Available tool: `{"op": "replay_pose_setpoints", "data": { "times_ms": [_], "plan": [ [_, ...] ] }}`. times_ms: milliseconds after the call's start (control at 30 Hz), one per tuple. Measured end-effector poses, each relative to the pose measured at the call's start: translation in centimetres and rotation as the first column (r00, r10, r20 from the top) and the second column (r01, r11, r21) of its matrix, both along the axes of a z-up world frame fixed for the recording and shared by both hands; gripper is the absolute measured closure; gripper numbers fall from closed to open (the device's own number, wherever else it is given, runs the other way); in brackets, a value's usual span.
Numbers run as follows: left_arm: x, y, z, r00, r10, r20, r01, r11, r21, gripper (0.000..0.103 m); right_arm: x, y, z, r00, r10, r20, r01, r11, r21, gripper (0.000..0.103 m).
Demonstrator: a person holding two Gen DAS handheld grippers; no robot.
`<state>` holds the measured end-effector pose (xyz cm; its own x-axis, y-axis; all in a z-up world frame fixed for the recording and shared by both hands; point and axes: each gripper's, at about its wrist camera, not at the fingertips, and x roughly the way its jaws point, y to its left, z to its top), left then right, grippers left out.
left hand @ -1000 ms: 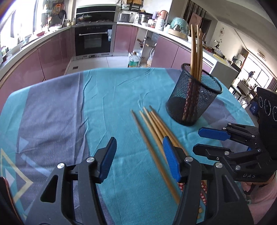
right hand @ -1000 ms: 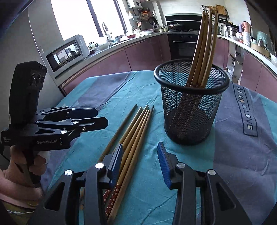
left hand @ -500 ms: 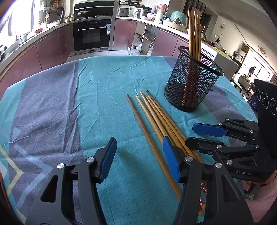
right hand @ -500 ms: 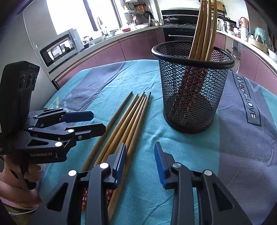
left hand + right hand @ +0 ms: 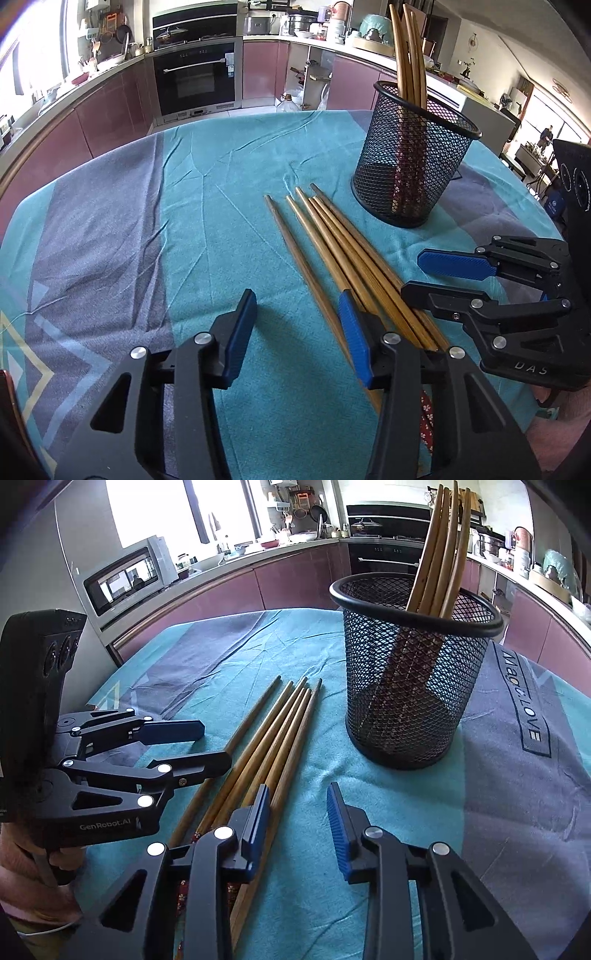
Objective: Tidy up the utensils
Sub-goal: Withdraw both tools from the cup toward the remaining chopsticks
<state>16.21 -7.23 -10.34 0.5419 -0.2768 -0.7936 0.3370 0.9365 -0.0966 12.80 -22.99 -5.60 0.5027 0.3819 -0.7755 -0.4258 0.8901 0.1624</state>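
Nearest the black wire-mesh cup's front side, the left gripper [image 5: 297, 317] hangs low over the worktop with its blue-padded jaws released and nothing between them; its right pad sits over the handle ends of the loose wooden chopsticks [image 5: 332, 243]. The right gripper [image 5: 295, 812] is likewise spread wide and empty, its left pad above the same bundle, its right pad over bare cloth. In each wrist view the other gripper shows side-on, just beside the bundle on the opposite flank. Five loose chopsticks lie flat on the teal and grey tablecloth [image 5: 184, 221], close together, tips pointing toward the cup, their patterned red handle ends under the grippers. Just beyond the tips stands the black wire-mesh cup [image 5: 413, 686], upright, with several more wooden chopsticks [image 5: 439, 554] leaning against its rim. Behind it run maroon kitchen cabinets [image 5: 110, 114] and a built-in black oven [image 5: 195, 77].
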Motion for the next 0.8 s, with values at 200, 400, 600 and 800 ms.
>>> {"op": "replay_pose_setpoints", "data": {
  "times_ms": [200, 400, 600, 800],
  "plan": [
    [0.0, -0.1, -0.1, 1.000, -0.010, 0.006, 0.010, 1.000, 0.007, 0.059, 0.1, 0.8, 0.0, 1.000, 0.008, 0.009, -0.008, 1.000, -0.025, 0.073],
    [0.0, -0.5, -0.2, 1.000, -0.019, 0.017, 0.018, 1.000, 0.024, 0.063, 0.0, 1.3, -0.2, 1.000, 0.017, 0.019, -0.016, 0.998, -0.065, 0.075],
    [0.3, -0.5, -0.2, 1.000, -0.019, 0.020, 0.019, 1.000, 0.023, 0.069, 0.5, 1.8, -0.4, 1.000, 0.007, 0.022, -0.005, 0.997, -0.074, 0.078],
    [0.4, -0.5, -0.2, 1.000, -0.020, 0.022, 0.020, 0.999, 0.025, 0.074, 1.1, 2.2, -0.5, 1.000, 0.006, 0.026, -0.004, 0.997, -0.082, 0.079]
  ]
}}
